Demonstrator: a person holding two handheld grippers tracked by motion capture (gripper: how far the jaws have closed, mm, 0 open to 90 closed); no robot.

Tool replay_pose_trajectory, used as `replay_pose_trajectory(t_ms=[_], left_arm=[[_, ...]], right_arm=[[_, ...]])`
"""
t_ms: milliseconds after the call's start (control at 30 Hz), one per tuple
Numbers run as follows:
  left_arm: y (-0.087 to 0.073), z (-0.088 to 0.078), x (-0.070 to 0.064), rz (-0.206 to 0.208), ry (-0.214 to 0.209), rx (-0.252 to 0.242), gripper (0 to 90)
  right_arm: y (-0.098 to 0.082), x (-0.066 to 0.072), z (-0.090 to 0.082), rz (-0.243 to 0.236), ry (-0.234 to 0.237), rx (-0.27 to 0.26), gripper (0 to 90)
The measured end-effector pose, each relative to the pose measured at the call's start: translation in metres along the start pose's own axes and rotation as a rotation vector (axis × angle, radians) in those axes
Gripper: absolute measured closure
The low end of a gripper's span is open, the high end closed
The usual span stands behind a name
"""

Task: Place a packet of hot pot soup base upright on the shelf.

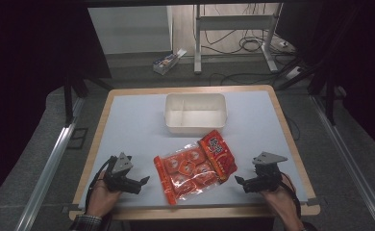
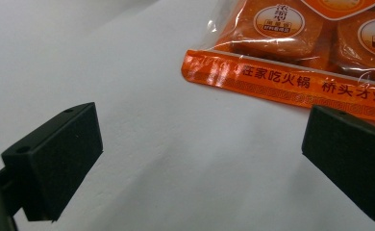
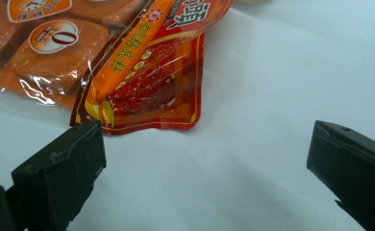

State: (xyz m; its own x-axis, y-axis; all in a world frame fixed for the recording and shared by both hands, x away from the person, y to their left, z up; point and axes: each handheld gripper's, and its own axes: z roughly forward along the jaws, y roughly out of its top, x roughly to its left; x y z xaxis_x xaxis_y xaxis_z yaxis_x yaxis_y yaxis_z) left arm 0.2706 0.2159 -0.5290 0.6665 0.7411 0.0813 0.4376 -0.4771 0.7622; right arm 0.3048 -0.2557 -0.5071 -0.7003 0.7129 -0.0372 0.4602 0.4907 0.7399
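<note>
Both grippers rest near the desk's front edge, left gripper (image 1: 144,180) and right gripper (image 1: 240,180) released, jaws wide, grasping nothing. Orange snack packet (image 1: 195,165) lies between them, long axis slanting from front-left toward the white bin (image 1: 195,126); roughly equidistant.

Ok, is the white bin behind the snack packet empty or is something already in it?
Empty. In the high view the white bin shows only its bare floor and a divider, and the snack packet lies flat on the table in front of it.
</note>
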Motion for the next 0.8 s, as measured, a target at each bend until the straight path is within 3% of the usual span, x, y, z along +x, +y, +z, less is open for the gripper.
replay_pose_trajectory(t_ms=[200, 800], left_arm=[[0.0009, 0.0032, -0.0044, 0.03, 0.014, 0.023, 0.3], [0.0003, 0.0057, -0.0061, 0.044, 0.023, 0.051, 1.0]], right_arm=[[-0.0003, -0.0004, -0.0009, 0.002, 0.016, -0.01, 0.0], [0.0, -0.001, 0.0029, -0.013, 0.048, 0.002, 0.0]])
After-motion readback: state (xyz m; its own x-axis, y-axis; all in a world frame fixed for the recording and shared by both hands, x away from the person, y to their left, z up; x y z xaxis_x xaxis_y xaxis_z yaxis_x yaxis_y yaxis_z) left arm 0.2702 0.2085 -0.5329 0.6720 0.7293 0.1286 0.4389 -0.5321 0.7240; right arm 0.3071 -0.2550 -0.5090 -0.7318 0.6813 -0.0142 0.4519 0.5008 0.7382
